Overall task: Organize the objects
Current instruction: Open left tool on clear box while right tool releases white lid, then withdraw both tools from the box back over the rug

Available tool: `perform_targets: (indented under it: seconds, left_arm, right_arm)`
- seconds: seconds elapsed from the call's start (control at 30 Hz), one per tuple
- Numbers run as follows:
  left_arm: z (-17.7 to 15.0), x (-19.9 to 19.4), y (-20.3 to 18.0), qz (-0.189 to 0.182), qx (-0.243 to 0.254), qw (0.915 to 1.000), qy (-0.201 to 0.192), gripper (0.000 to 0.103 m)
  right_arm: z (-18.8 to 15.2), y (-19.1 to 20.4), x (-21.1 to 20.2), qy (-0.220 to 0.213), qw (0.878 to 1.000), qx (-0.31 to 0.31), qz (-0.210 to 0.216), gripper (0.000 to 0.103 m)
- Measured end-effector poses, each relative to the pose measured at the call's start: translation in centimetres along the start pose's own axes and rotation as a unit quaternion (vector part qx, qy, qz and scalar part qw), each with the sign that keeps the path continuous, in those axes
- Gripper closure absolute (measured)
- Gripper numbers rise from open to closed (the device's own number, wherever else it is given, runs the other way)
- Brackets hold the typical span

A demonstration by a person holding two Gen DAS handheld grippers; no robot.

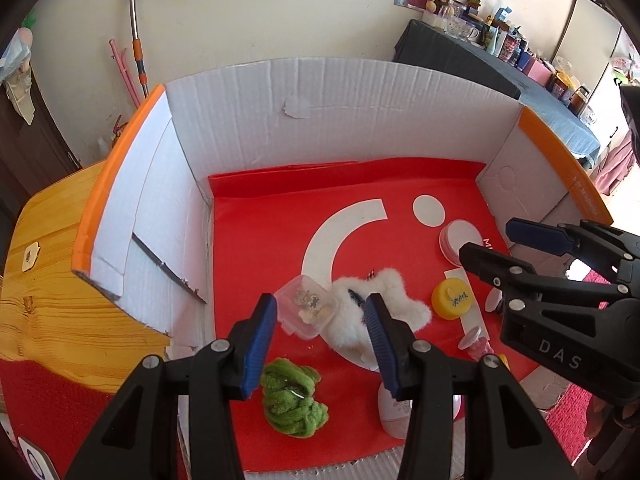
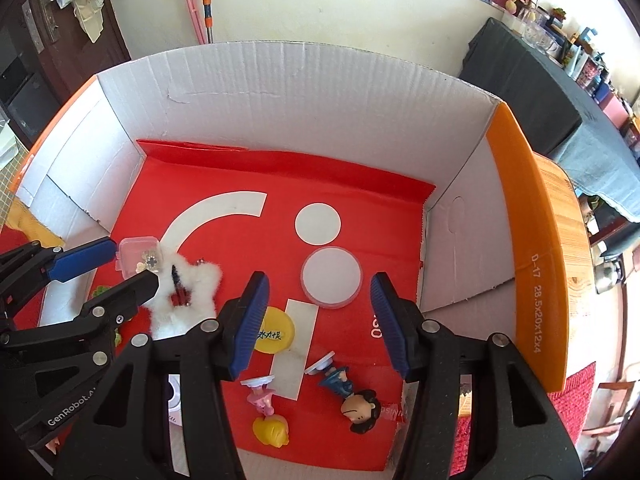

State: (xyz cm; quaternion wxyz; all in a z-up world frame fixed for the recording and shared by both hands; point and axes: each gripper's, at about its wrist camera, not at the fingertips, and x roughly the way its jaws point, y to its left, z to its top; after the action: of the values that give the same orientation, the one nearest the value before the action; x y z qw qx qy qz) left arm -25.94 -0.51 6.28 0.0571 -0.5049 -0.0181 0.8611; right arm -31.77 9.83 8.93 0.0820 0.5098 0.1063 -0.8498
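Note:
An open cardboard box (image 1: 320, 120) (image 2: 300, 100) with a red floor holds the objects. My left gripper (image 1: 320, 344) (image 2: 116, 270) hovers open above a small clear plastic case (image 1: 308, 308) (image 2: 138, 256) and a white fluffy star (image 1: 376, 304) (image 2: 188, 288); its pads touch neither. A green fuzzy bundle (image 1: 294, 400) lies just below it. My right gripper (image 2: 320, 320) (image 1: 496, 244) stands open over a yellow cap (image 2: 276, 334) (image 1: 450, 298), a pink round tin (image 2: 331, 276) (image 1: 460, 240) and two figurines, blue (image 2: 348, 392) and pink (image 2: 268, 412).
The box sits on a wooden table (image 1: 48, 280) (image 2: 568, 240). Its orange flaps (image 1: 116, 184) (image 2: 516, 216) stand up at left and right. A white-pink item (image 1: 394, 412) lies under my left fingers. A mop handle (image 1: 136, 40) leans on the wall; a cluttered dark-clothed table (image 1: 480, 68) stands behind.

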Motion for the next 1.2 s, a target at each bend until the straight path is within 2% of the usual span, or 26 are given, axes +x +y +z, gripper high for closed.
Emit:
perform_targets:
  seconds: [0.03, 0.33, 0.4, 0.47, 0.63, 0.73, 0.8, 0.93, 1.0, 1.13, 1.2]
  left_arm:
    - [0.0, 0.0, 0.0, 0.002, 0.001, 1.0, -0.001, 0.052]
    - [-0.4, -0.5, 0.6, -0.001, -0.006, 1.0, -0.008, 0.051]
    - [-0.6, -1.3, 0.5, 0.0, -0.003, 0.9998, -0.02, 0.051]
    - [-0.9, -2.3, 0.5, 0.0, -0.001, 0.9994, -0.035, 0.05]
    - [-2.2, -5.1, 0.3, -0.006, 0.003, 0.9973, -0.073, 0.043]
    - [-3.1, -6.6, 0.1, -0.01, 0.004, 0.9954, -0.095, 0.041]
    - [-3.9, -7.6, -0.1, -0.016, 0.005, 0.9938, -0.11, 0.035]
    - [-5.5, -9.4, -0.2, -0.025, 0.0, 0.9901, -0.138, 0.03]
    - [-6.3, -10.1, -0.2, -0.028, -0.006, 0.9882, -0.15, 0.025]
    - [-8.3, -11.4, -0.6, -0.026, -0.008, 0.9844, -0.174, 0.022]
    - [-9.4, -11.8, -0.9, -0.027, -0.004, 0.9829, -0.182, 0.016]
  right_arm:
    - [-2.0, 0.0, 0.3, -0.003, 1.0, 0.0, 0.0, 0.051]
    - [-5.1, 1.5, -2.7, -0.03, 1.0, -0.006, 0.002, 0.051]
    - [-5.1, 1.2, -3.4, -0.046, 0.999, -0.009, -0.004, 0.044]
    - [-5.5, 1.0, -4.3, -0.061, 0.998, -0.01, -0.003, 0.042]
    - [-6.6, 0.7, -6.9, -0.1, 0.995, -0.006, 0.011, 0.042]
    - [-7.5, 0.5, -8.9, -0.13, 0.991, -0.001, 0.021, 0.036]
    - [-8.3, 0.5, -10.3, -0.149, 0.988, 0.0, 0.028, 0.03]
    - [-10.0, 0.8, -12.3, -0.176, 0.984, -0.006, 0.034, 0.029]
    - [-10.9, 1.0, -13.1, -0.19, 0.981, -0.009, 0.03, 0.024]
    - [-12.9, 1.3, -14.1, -0.21, 0.977, -0.01, 0.033, 0.021]
    - [-13.9, 1.4, -14.6, -0.22, 0.975, -0.008, 0.036, 0.02]
